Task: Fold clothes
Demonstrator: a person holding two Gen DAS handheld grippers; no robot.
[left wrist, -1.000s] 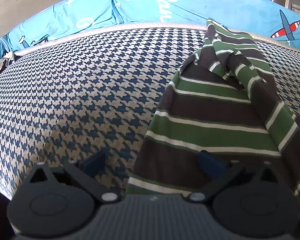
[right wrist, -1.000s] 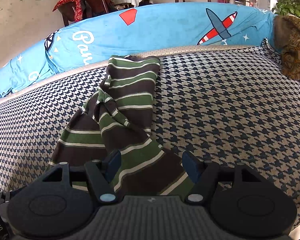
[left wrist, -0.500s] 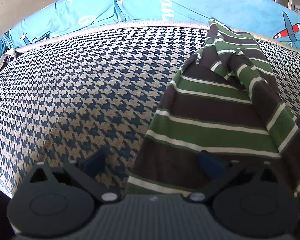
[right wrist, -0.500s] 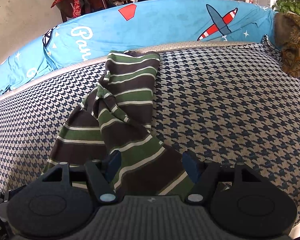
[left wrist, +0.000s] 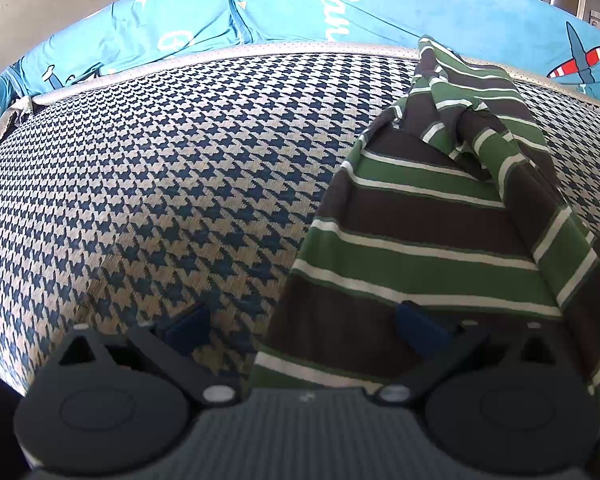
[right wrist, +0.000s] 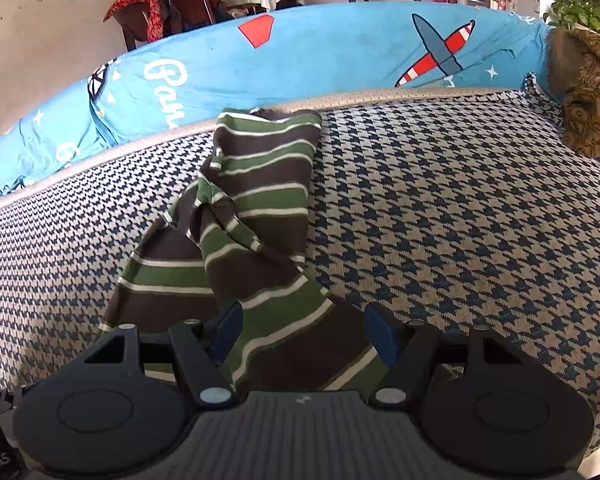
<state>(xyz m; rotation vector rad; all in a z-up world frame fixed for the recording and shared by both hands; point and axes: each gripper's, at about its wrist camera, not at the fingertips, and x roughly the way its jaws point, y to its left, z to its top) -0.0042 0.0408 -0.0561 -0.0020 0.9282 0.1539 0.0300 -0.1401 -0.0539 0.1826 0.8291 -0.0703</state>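
Striped shirt [right wrist: 256, 216], green and dark brown with thin white lines, lies lengthwise on the houndstooth seat cover [right wrist: 440, 208], running from the near edge to the far piping. It is bunched, not flat: a twisted sleeve or fold [right wrist: 220, 216] crosses its middle, and the near hem splits into two lobes.

We hold the right gripper [right wrist: 302, 334] with jaws spread, the blue pads either side of the near right lobe, fabric between them but not pinched. Left gripper [left wrist: 300, 330] also spread, straddling the shirt's near left edge; its right pad [left wrist: 416, 328] sits over cloth, its left over bare cover.

Our judgement: the step in hand is taking both near corners to spread the shirt. To do it well we should close on one layer at the hem, then pull apart evenly so the twist drops out.

Blue aeroplane-print backrest cover [right wrist: 340, 56] behind; brown patterned cushion [right wrist: 588, 92] at far right.
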